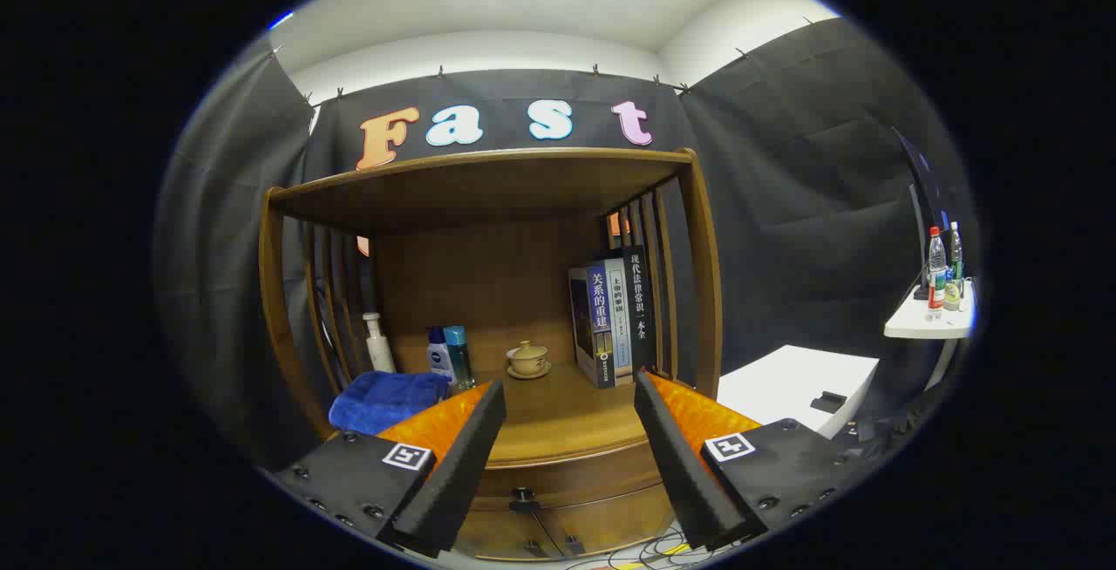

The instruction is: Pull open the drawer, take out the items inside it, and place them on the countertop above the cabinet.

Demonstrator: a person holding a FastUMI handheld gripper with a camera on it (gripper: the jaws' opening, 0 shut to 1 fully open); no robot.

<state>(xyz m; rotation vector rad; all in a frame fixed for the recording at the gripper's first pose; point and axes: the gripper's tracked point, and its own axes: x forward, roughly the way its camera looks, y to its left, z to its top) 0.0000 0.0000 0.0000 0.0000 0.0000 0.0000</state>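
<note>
We find the gripper [568,396] fingers wide, holding nothing. Drawer [571,481] closed below. On the countertop [567,417]: towel [384,400] left, teacup [528,359] far, books [610,317] right.

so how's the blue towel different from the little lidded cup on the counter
The blue towel is soft, folded and lies flat beside the left finger; the lidded cup is rigid, pale tan and stands upright on a saucer, beyond the fingers. The towel looks far bigger than the cup. Both rest on the wooden countertop. The gripper is open, holding nothing.
</note>
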